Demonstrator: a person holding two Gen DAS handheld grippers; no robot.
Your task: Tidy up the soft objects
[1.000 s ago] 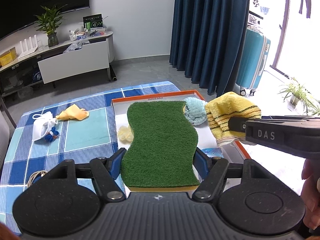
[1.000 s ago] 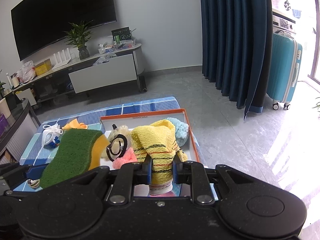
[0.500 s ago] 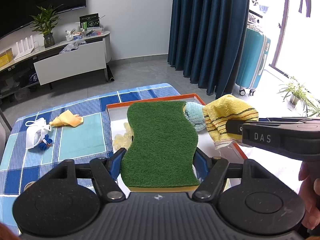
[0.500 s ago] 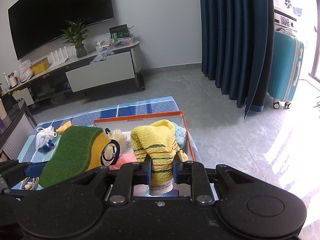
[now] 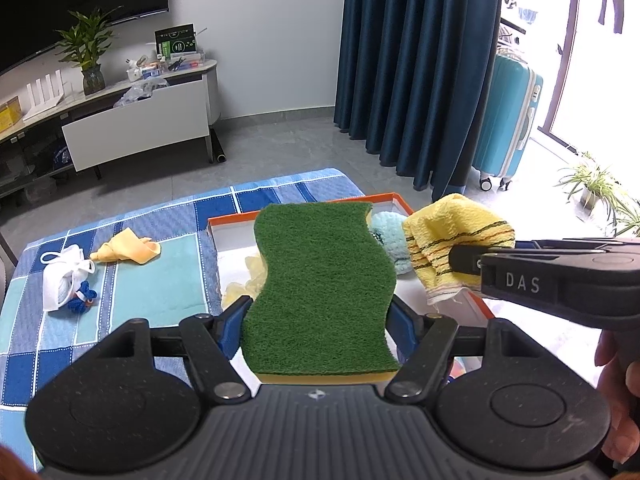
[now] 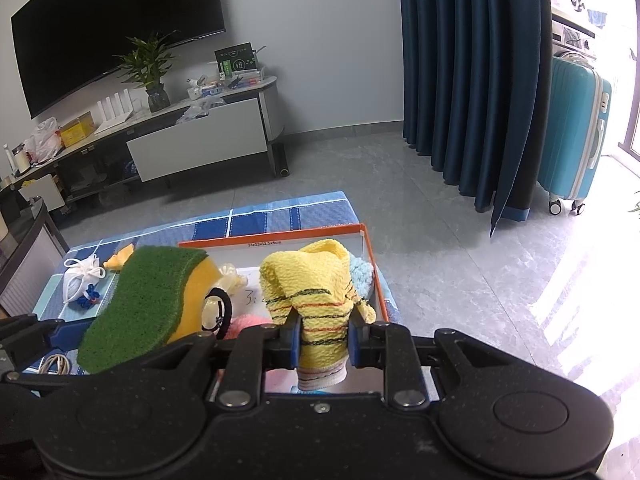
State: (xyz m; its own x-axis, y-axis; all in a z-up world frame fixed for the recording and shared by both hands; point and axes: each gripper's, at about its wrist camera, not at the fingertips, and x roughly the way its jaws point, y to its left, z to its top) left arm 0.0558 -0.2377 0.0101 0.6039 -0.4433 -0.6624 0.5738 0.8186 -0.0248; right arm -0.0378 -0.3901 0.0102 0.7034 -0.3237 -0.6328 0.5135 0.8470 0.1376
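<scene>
While the white mask (image 5: 64,280) and the small yellow cloth (image 5: 128,250) are still lying out on the checked blanket (image 5: 152,280), the orange-rimmed box (image 5: 224,222) is already holding a cream scrap, a light blue fluffy piece (image 5: 390,240) and, in the right view, a pink item (image 6: 246,325). Left gripper (image 5: 320,316) is clamping the green scouring sponge (image 5: 324,288) over the box. Right gripper (image 6: 323,340) is opening around the yellow striped towel (image 6: 312,296), which is sitting between the jaws above the box's right side. Judgement: roughly half sorted; two drops plus two blanket items remaining.
</scene>
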